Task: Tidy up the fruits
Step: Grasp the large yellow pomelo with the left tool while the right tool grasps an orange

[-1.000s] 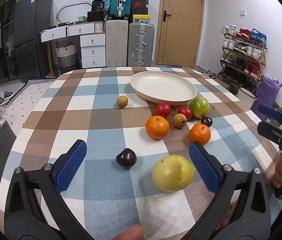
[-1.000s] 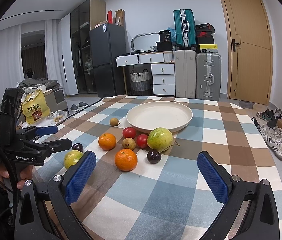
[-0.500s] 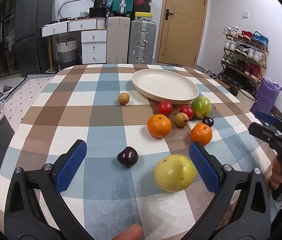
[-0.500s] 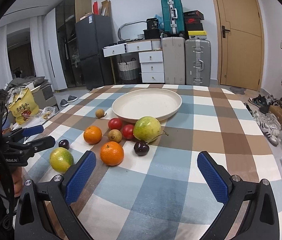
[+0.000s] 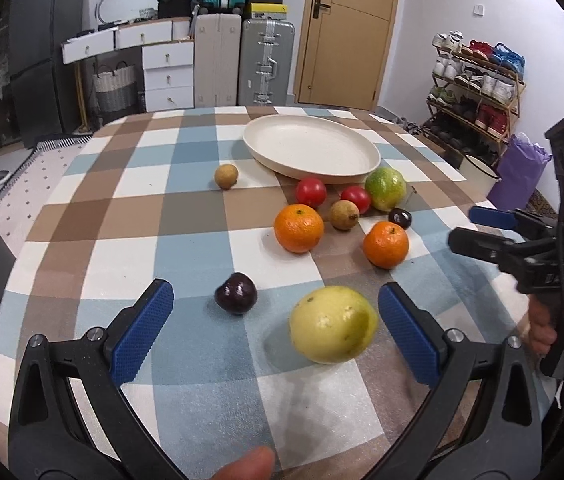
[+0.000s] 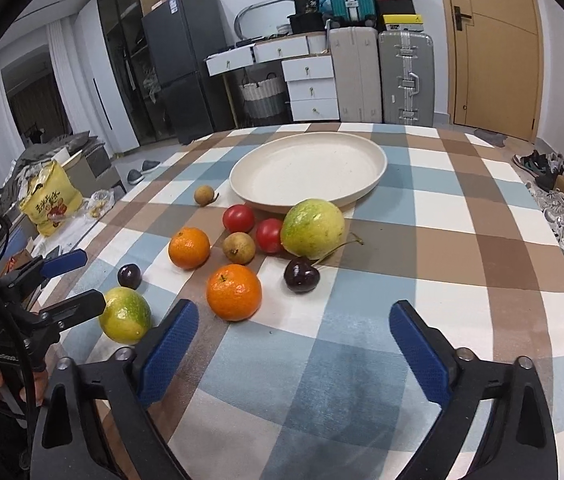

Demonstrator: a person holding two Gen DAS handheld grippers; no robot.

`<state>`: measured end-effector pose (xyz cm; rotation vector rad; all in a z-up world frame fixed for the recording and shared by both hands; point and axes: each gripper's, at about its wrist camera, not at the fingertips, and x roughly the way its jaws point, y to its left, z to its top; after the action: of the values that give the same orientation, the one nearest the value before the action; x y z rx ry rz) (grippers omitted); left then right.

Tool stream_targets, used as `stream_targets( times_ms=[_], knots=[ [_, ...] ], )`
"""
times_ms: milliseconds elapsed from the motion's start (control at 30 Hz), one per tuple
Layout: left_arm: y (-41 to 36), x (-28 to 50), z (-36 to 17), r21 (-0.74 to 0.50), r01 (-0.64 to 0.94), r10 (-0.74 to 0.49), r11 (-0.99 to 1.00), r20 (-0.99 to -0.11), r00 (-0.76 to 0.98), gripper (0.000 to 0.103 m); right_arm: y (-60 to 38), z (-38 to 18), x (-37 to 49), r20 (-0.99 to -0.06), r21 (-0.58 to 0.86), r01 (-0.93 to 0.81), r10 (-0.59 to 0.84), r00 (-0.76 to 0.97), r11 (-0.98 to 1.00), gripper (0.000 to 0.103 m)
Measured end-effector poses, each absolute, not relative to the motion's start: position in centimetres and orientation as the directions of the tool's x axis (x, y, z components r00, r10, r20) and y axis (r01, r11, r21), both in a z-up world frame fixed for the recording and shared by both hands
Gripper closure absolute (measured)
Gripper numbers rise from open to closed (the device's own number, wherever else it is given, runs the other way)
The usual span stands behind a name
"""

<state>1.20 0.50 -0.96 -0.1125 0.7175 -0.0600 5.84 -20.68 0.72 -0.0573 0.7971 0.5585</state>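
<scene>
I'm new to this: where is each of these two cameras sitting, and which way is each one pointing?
Left wrist view: sits on the left gripper, looking down past its blue fingers at a yellow fruit and a fingertip.
Right wrist view: sits on the right gripper, whose jaws have just been closing slightly with nothing between them, facing the oranges.
Both share the plate, the checked table and each other's gripper.

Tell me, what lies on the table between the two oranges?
Between the two oranges lies only bare checked tablecloth; the small brown fruit sits just behind that gap. The right wrist view shows it best.
</scene>
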Motion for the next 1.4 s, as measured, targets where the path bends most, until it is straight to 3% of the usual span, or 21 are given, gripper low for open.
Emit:
stream_targets(
  times_ms=[133,267,433,700,867,1133,1400],
  knots=[
    [0.6,1.4,-1.2,-0.176,0.055,-0.159,0.983,-0.659,0.735,0.005,-19.1,0.1,6.3,-0.72,0.142,-0.52,0.448,0.53,0.842,0.013],
    [-0.3,1.1,-1.0,-0.143,0.104,-0.173,0.984,-0.659,0.732,0.013,-17.5,-0.3,6.6,-0.741,0.126,-0.554,0.449,0.499,0.823,0.021],
    [-1.5,1.1,-1.3,-0.117,0.149,-0.189,0.982,-0.682,0.707,0.025,-16.0,-1.0,6.9,-0.763,0.12,-0.59,0.454,0.46,0.798,0.024],
    [-2.5,2.1,-2.8,-0.143,0.179,-0.226,0.973,-0.721,0.655,0.031,-14.6,-2.1,7.8,-0.786,0.125,-0.601,0.449,0.426,0.79,0.031],
    [-2.3,3.3,-3.6,-0.181,0.158,-0.24,0.971,-0.742,0.626,0.05,-13.8,-2.3,8.4,-0.794,0.122,-0.613,0.447,0.411,0.78,0.041],
    [-1.9,4.1,-3.8,-0.228,0.137,-0.263,0.964,-0.746,0.612,0.051,-13.7,-2.5,8.6,-0.792,0.144,-0.629,0.47,0.389,0.764,0.06],
    [-1.6,3.9,-2.0,-0.224,0.122,-0.248,0.967,-0.713,0.656,0.051,-14.6,-1.8,8.4,-0.762,0.191,-0.628,0.518,0.389,0.754,0.062]
  ],
)
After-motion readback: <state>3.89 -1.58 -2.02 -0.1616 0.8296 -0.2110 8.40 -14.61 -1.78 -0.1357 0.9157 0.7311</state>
